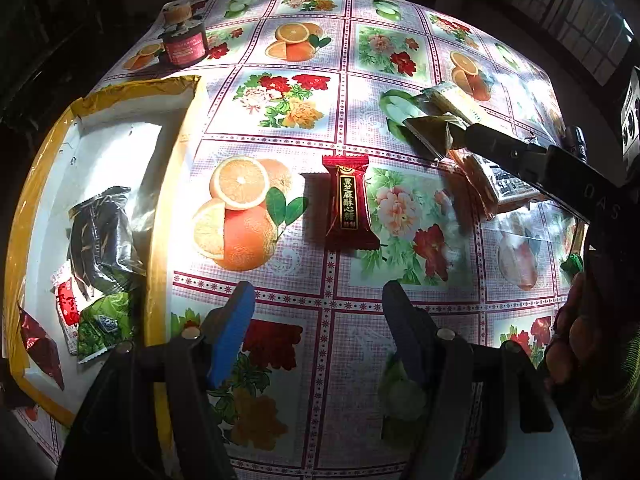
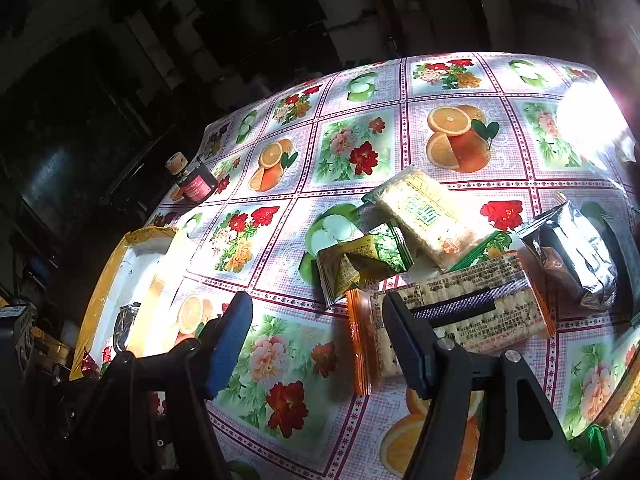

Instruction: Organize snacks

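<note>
- The red candy is lying alone on the tablecloth, upright in the left wrist view, at 12 o'clock from the left gripper. It is probably the next snack to go.
- The left gripper is hanging over the cloth with jaws apart and nothing between them, seemingly lining up on the candy.
- The box is sitting at 9 o'clock of the candy, its taped yellow rim open. A dark packet, a green packet and red wrappers are already lying inside, so it is evidently serving as the collecting place.
- The right gripper is also standing released and empty, pointing at the heap at its 1 o'clock. The cracker pack is lying just past its right finger, with the olive packet, the pale biscuit pack and the silver bag beyond.
- The jar is standing at 11 o'clock, well apart.
</note>
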Demonstrator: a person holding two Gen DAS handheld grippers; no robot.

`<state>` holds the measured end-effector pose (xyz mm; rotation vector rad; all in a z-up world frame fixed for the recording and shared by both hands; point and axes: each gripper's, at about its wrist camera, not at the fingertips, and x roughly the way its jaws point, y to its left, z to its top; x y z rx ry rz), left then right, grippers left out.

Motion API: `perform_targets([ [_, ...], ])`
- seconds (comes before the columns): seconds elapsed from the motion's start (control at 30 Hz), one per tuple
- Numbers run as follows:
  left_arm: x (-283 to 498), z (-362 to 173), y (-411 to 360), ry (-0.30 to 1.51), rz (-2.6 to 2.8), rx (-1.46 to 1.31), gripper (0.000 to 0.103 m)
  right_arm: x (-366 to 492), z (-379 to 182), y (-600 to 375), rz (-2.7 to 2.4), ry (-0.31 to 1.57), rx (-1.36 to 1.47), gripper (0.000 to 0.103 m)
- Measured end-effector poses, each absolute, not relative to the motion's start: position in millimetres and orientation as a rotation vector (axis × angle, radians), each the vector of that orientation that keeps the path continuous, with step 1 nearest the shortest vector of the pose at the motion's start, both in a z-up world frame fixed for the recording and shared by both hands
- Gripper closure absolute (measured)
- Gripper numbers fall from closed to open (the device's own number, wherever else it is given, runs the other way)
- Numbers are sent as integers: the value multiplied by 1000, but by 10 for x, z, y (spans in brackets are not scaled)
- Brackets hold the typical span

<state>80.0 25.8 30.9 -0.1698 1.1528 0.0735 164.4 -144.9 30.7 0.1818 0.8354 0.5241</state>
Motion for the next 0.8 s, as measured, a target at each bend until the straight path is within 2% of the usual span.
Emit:
perform_targets([
  [0.1,938,240,296,1165,85,-175,36,1818,214,-1289,482,894,132,35],
  [0.37,1208,87,385,1182,120,-200,35,2086,38,-1106,393,877,67,39],
  [0.57,1308,83,412,1180,118,-216,35,2283,54,-1233,392,896,252,39],
  [0.67,1327,88,428,1179,114,-223,34,2361,66,-1145,396,893,226,40],
  [0.7,1331,87,431,1180,117,-221,34,2380,65,-1095,401,884,194,41],
  [0.77,1338,88,452,1180,120,-227,34,2387,63,-952,426,866,88,57],
  [0.8,1340,89,471,1181,124,-231,34,2368,58,-887,435,859,24,59],
])
